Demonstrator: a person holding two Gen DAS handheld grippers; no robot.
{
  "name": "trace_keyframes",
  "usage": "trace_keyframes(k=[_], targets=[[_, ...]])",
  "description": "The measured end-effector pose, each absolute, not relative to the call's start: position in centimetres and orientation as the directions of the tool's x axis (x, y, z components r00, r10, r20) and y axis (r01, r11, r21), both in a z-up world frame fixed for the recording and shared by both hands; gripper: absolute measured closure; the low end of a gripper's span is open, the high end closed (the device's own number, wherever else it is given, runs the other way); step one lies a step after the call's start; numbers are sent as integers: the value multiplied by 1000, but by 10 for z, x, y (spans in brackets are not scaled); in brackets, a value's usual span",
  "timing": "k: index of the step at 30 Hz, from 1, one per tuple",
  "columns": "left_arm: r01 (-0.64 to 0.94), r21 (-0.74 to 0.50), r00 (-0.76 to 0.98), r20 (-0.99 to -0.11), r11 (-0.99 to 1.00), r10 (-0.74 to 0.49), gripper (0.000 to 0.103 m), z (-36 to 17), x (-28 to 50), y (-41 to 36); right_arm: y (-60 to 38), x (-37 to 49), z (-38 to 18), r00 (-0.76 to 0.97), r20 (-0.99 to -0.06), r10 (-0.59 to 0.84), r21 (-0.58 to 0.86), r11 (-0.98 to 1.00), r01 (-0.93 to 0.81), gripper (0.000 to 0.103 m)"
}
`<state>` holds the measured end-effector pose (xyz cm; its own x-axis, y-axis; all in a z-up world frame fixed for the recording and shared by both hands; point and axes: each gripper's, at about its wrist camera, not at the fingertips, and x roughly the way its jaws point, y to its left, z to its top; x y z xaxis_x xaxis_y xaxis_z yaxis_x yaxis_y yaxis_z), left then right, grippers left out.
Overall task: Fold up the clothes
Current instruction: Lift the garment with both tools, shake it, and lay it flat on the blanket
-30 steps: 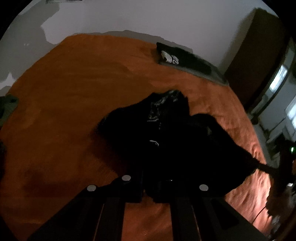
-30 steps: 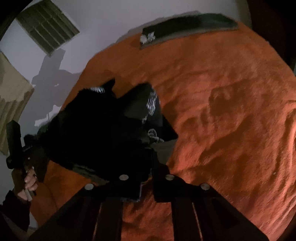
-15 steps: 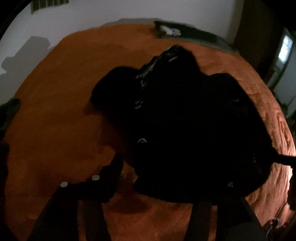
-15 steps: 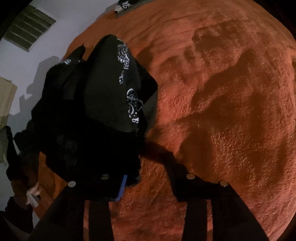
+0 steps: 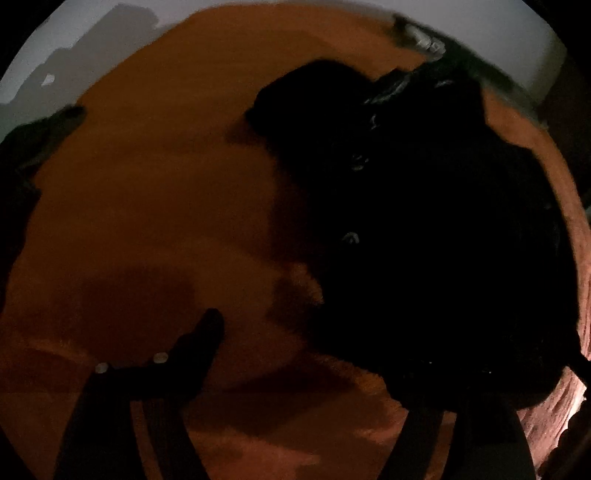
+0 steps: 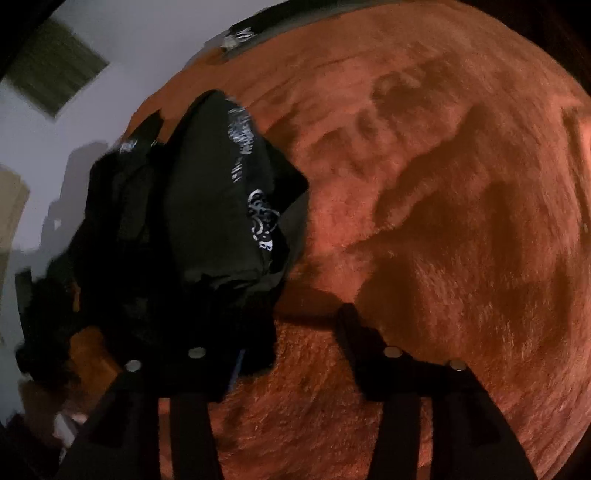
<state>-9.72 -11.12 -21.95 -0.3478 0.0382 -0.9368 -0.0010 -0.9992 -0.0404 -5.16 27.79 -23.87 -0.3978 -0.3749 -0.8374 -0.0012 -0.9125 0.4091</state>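
Left claw: my left gripper [image 5: 317,354] points steeply down at the bed and its jaws are opening. The left finger [image 5: 199,343] stands clear over bare cover; the right finger is lost in the dark under the cloth, so I cannot tell whether it touches.
Left claw's hold: nothing is pinched. The gap between my jaws shows mostly orange cover, with the cloth's near edge reaching in from the right.
Right claw: my right gripper [image 6: 295,332] also tilts down, jaws opening. The right finger [image 6: 354,332] sits on open cover, apart from the cloth.
Right claw's hold: the cloth's lower edge lies against and over my left finger, with a thin blue strip showing there; the pads do not press it.
Garment: the black garment [image 6: 207,229] lies crumpled on the cover, ahead and to the left of my right claw, ahead and to the right of my left claw [image 5: 424,221]. White print runs along one upper fold.
Bed cover: the fuzzy orange blanket [image 6: 443,221] spreads ahead and to the right of my right claw, wrinkled and marked with dents.
Far edge: a dark folded item [image 6: 243,33] with a white mark lies well beyond the garment, by the pale wall.
Light: dim and blurred, especially in the left wrist view.
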Motion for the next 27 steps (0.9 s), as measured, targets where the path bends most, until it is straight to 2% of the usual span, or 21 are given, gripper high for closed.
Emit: trace_keyframes(k=[2,7,10,17,18,20,21,22,23,24,25,27], targets=[[-24,-95,-363,-927,-995,98,24,-219,-97,-115,275,-52,-240,-391,-849,-355,379,-925,19,41],[-5,-226,-380,-901,-974,211,24,-216,-93,-129,279,-54,-244,-365,-858,-361,381,-924,19,38],[-5,-237,-341,-913,-972,224,24,-219,-98,-132,282,-55,-246,-356,-858,-369,389,-921,16,35],[-74,-195,-405,-890,-978,208,26,-208,-96,-125,288,-45,-245,-402,-832,-383,399,-916,46,35],[-79,-195,-421,-882,-978,210,29,-206,-95,-126,291,-45,-245,-404,-825,-395,416,-909,40,35],[-91,-230,-455,-856,-969,246,46,-200,-93,-130,296,-44,-243,-398,-819,-414,445,-895,15,37],[-94,-253,-469,-842,-963,267,77,-195,-93,-133,298,-45,-242,-390,-827,-404,442,-897,-8,43],[-94,-274,-478,-831,-957,285,98,-189,-88,-136,301,-48,-239,-381,-833,-402,444,-896,-24,64],[-94,-300,-487,-818,-949,306,98,-182,-81,-141,303,-50,-236,-379,-824,-420,463,-886,-25,77],[-96,-322,-494,-806,-942,326,98,-176,-77,-142,303,-53,-230,-387,-812,-437,480,-877,-16,82],[-103,-336,-499,-797,-936,340,98,-171,-79,-131,301,-57,-220,-403,-801,-443,482,-876,4,96],[-130,-342,-507,-784,-931,359,98,-152,-91,-112,295,-65,-193,-447,-786,-427,447,-892,66,99]])
